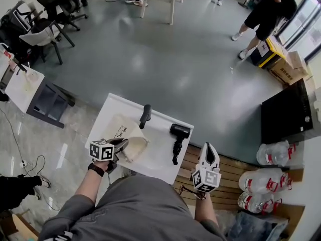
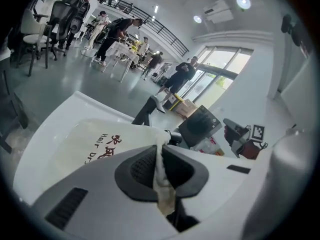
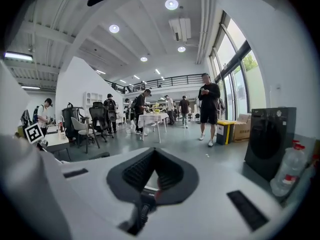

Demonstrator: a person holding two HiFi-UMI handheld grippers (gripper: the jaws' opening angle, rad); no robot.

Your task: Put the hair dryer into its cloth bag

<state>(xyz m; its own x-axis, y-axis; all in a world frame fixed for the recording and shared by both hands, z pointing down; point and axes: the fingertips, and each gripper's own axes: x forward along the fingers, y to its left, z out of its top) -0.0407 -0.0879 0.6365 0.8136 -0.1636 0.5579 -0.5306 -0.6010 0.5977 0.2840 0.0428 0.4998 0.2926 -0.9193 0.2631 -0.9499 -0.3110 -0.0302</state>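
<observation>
The cream cloth bag (image 1: 129,134) with red print lies on the white table (image 1: 113,109). My left gripper (image 1: 125,145) is shut on the bag's near edge and lifts it a little. In the left gripper view a strip of the cloth bag (image 2: 161,176) is pinched between the pads (image 2: 137,166). The black hair dryer (image 1: 178,134) lies to the bag's right, handle toward me. A black tube-shaped part (image 1: 145,115) lies at the table's far edge. My right gripper (image 1: 209,148) hovers off the table's right side, shut and holding nothing; the right gripper (image 3: 152,176) faces the room.
A wooden bench (image 1: 230,172) stands right of the table with large water bottles (image 1: 273,154) and a black appliance (image 1: 286,112) beyond it. Cardboard boxes (image 1: 288,67) and a standing person (image 1: 266,11) are far right. Chairs (image 1: 50,14) and a low side table (image 1: 22,87) stand at the left.
</observation>
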